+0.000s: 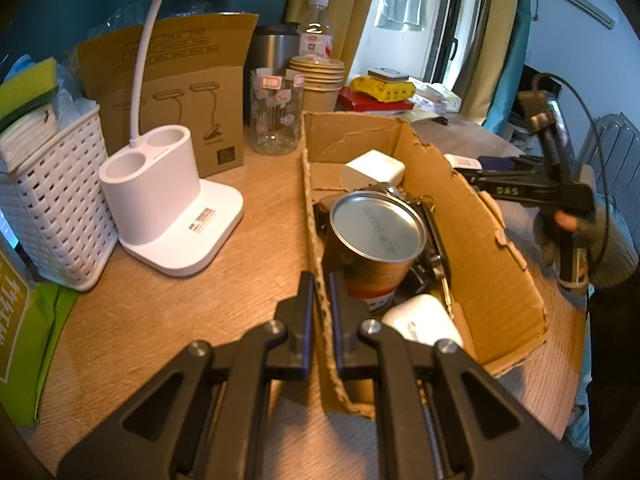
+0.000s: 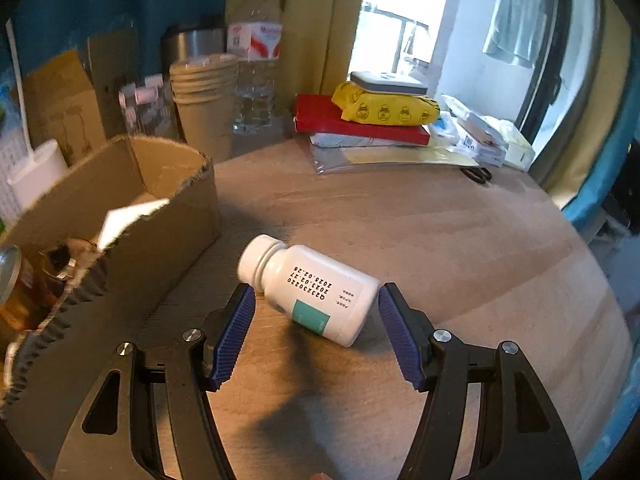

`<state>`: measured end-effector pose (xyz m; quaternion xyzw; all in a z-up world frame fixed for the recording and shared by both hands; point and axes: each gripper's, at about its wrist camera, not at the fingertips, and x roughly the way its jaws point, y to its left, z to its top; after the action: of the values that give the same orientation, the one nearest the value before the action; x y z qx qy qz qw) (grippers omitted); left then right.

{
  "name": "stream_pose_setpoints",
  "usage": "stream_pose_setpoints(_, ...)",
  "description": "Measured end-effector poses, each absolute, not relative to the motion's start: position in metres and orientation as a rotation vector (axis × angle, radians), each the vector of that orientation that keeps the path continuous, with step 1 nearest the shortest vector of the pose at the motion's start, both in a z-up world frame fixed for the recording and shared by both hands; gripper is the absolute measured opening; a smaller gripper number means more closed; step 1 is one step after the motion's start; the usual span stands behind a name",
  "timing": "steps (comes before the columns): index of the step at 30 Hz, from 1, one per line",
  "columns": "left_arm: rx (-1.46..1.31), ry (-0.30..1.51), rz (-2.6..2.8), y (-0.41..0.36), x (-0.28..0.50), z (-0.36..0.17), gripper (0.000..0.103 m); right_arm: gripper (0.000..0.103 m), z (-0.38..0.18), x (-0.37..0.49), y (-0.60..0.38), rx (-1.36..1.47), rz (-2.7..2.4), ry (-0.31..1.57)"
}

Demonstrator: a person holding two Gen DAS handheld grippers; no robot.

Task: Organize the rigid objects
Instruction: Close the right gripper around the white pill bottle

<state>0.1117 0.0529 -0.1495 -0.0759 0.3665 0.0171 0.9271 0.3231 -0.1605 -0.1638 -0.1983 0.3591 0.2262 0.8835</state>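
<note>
An open cardboard box [image 1: 486, 256] stands on the wooden table and holds an orange can [image 1: 376, 236], a white cube [image 1: 374, 168], a white rounded object [image 1: 424, 320] and dark items. My left gripper [image 1: 321, 280] is shut on the box's near left wall. A white pill bottle [image 2: 310, 288] lies on its side on the table, right of the box [image 2: 160, 240]. My right gripper [image 2: 316, 304] is open with its blue pads on either side of the bottle. The right gripper also shows in the left wrist view [image 1: 560, 184], beyond the box.
A white lamp base [image 1: 168, 204], a white basket [image 1: 52, 200], a lamp carton [image 1: 180, 92], a glass jar [image 1: 276, 112], paper cups [image 2: 204, 108], a water bottle [image 2: 256, 56] and a stack of packets and books [image 2: 372, 120] line the table's back. Scissors [image 2: 478, 174] lie far right.
</note>
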Motion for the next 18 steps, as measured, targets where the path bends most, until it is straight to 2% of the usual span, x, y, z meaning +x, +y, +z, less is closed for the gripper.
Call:
stream_pose_setpoints(9,-0.153,0.750,0.038,0.052,0.112,-0.149,0.009,0.067,-0.171,0.321,-0.152,-0.464,0.460,0.768)
stream_pose_setpoints(18,-0.152,0.750,0.038,0.052,0.112,-0.149,0.009,0.067,-0.166,0.277,-0.144,-0.464,0.512,0.774)
